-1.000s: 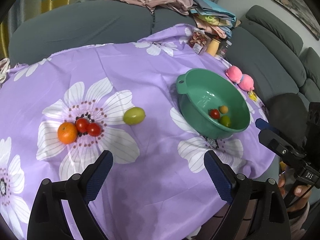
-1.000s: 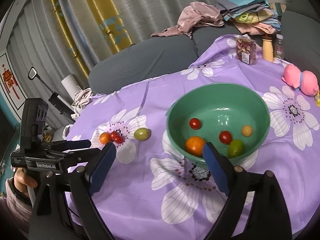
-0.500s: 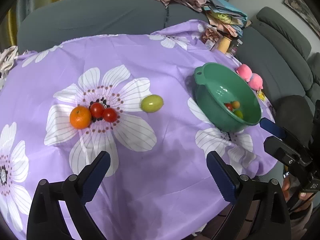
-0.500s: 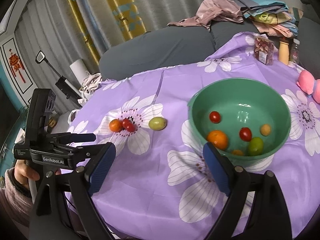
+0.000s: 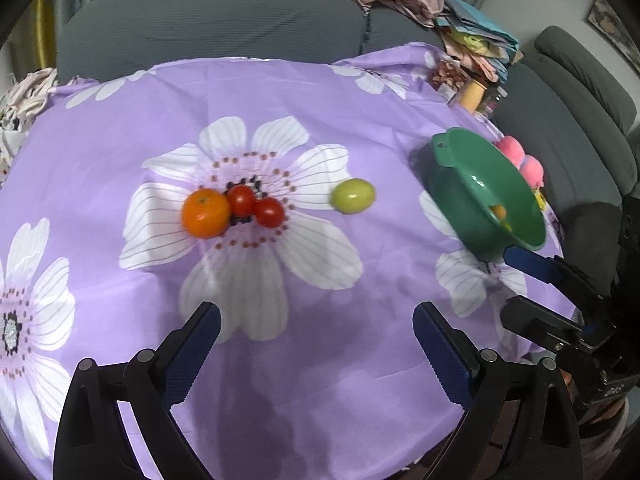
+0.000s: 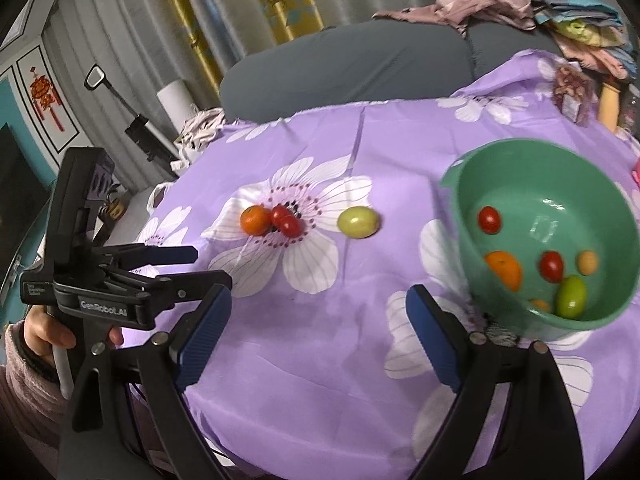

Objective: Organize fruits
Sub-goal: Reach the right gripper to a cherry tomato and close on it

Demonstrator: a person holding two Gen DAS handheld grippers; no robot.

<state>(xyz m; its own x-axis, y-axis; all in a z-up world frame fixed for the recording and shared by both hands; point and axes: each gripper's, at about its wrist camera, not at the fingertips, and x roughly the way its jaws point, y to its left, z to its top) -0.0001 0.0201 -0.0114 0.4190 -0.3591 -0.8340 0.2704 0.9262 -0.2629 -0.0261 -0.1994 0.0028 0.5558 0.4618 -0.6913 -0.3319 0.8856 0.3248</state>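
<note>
We held the left hand-held gripper (image 5: 316, 344) and the right hand-held gripper (image 6: 318, 320) wide and empty; orange (image 5: 205, 213), tomatoes (image 5: 256, 206) and green fruit (image 5: 353, 195) waited mid-table, outside the bowl (image 6: 472, 216).

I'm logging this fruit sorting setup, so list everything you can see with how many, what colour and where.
orange on cloth: 1, orange, on the white flower print
cherry tomatoes on cloth: 2, red, touching the orange
green fruit on cloth: 1, yellow-green, alone between tomatoes and bowl
bowl: 1, green, right side of table
fruit in bowl: at least 6, red, orange, green, tan
tablecloth: 1, purple with white flowers
pink toy: 1, behind bowl
sofa: grey, behind table, clothes piled on it
jars: several, far table edge
left gripper: jaws open, empty
right gripper: jaws open, empty
</note>
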